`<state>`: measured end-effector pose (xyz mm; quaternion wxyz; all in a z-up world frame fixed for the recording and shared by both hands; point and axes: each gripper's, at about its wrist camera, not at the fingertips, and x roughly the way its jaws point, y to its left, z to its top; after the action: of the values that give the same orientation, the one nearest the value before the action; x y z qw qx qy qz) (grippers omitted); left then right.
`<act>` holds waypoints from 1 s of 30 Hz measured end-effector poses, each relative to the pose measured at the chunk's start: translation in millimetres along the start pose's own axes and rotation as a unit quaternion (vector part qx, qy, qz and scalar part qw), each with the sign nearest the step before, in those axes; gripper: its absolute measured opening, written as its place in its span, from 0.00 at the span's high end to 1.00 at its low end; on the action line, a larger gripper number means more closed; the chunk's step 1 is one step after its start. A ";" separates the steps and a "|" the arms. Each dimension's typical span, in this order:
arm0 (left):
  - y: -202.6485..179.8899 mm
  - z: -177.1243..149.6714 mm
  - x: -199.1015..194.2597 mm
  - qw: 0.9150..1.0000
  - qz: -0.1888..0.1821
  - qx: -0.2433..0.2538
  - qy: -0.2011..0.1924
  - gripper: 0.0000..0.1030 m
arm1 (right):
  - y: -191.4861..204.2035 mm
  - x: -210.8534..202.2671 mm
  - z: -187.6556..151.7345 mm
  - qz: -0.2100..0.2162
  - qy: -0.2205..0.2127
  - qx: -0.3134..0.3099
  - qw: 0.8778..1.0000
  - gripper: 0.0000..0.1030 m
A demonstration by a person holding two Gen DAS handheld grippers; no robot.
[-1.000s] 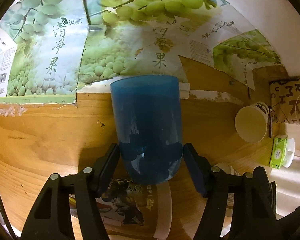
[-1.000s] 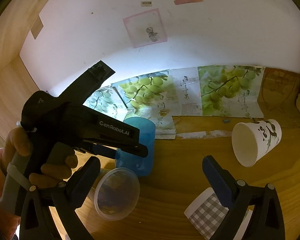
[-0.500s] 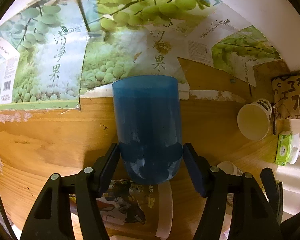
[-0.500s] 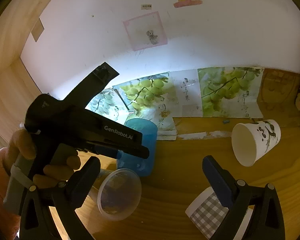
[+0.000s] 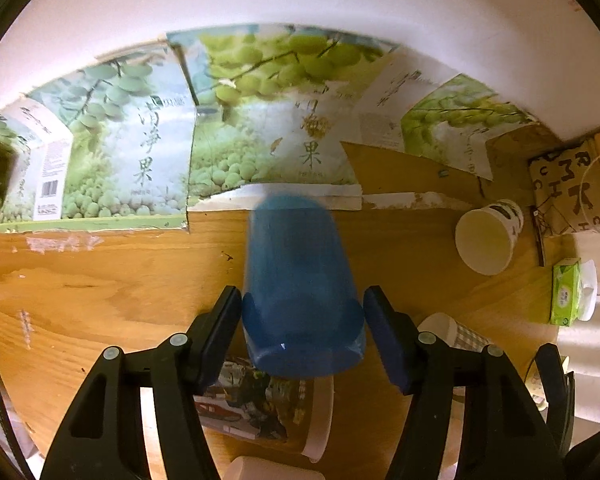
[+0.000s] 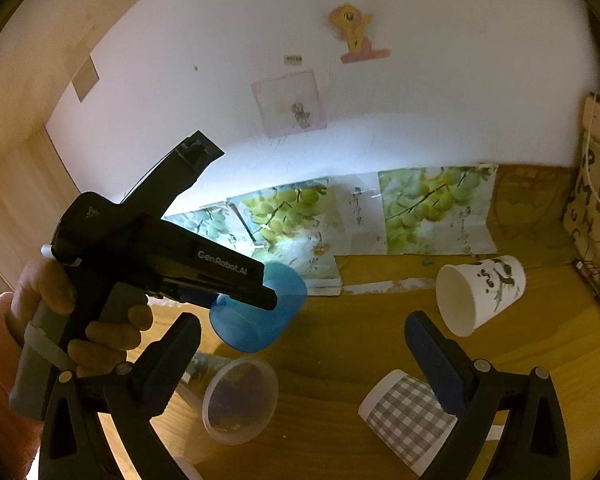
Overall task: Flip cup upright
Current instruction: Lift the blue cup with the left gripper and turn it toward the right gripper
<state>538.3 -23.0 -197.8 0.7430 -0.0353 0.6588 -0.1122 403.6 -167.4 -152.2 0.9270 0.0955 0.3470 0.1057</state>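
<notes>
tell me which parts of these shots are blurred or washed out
Left wrist view: the blue cup is motion-smeared, mostly at its far end, while the wooden table stays sharp. Right wrist view: a bright glare patch bleaches the white wall above the grape posters; the left gripper is dark against it. Both views bend at the fisheye rim.

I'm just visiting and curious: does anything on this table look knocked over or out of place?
Yes. Several cups lie tipped on their sides: the panda cup, the checked cup and a clear plastic cup. The left gripper holds the blue cup tilted.
</notes>
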 end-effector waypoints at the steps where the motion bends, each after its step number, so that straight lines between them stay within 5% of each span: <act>1: -0.1 -1.4 -3.4 1.000 0.000 0.001 -0.002 0.35 | 0.1 -2.6 0.1 0.000 -0.002 0.000 1.000 0.01; 15: -12.5 -30.2 -49.4 0.999 0.004 0.017 -0.033 0.36 | 11.3 -44.0 -3.4 0.000 -0.038 0.002 0.999 0.01; 30: -21.4 -99.6 -85.4 0.998 -0.021 0.034 -0.038 0.35 | 11.1 -107.9 -24.7 -0.001 -0.076 0.040 0.996 0.01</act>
<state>428.4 -16.1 -123.5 0.7655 -0.0278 0.6254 -0.1486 306.3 -182.4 -100.5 0.9463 0.1401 0.2794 0.0831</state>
